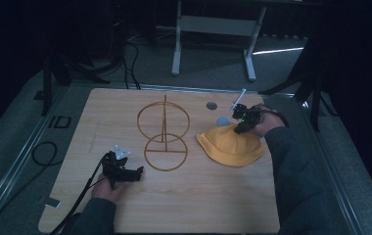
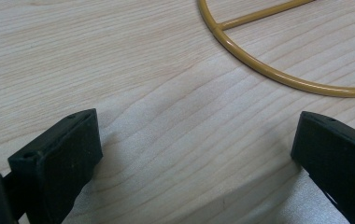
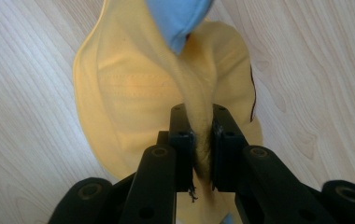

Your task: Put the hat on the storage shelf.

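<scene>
Your right gripper (image 3: 199, 140) is clamped on a fold of the yellow hat (image 1: 230, 144), which lies on the table (image 1: 184, 205) right of the wire stand (image 1: 164, 134). Grasping is done; lifting and hanging it probably remain. Your left gripper (image 2: 194, 149) rests with jaws apart, empty.

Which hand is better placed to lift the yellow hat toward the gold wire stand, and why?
Right. The right claw is already pinched on a fold of the yellow hat; the left claw rests open near the wire stand, holding nothing.

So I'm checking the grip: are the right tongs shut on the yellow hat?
Shut. In the right gripper view the right tongs pinch a ridge of the yellow hat between their pads.
</scene>
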A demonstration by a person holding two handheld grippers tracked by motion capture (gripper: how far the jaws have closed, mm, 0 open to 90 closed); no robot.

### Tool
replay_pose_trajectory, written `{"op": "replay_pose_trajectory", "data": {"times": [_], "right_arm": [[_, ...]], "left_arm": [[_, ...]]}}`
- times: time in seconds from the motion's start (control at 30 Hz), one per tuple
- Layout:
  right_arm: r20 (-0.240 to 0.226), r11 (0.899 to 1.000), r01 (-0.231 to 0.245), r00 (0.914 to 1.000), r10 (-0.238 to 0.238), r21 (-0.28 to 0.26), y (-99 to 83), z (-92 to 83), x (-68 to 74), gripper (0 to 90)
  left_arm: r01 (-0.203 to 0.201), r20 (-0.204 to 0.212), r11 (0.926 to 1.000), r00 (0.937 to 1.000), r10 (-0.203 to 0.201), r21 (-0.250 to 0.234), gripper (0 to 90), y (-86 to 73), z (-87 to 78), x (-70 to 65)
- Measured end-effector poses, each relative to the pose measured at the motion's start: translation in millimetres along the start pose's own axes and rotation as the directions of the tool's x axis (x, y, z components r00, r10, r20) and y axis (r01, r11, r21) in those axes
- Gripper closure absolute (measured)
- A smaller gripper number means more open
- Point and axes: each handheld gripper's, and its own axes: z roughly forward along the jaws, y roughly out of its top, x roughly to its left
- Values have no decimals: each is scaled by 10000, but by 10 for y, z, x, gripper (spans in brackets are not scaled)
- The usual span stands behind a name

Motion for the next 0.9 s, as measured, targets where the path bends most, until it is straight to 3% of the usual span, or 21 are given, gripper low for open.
{"op": "replay_pose_trajectory", "data": {"times": [0.9], "right_arm": [[566, 9950, 582, 9970, -537, -807, -92, -468, 138, 822]], "left_arm": [[2, -3, 10000, 10000, -2, -9, 19, 0, 1, 0]]}}
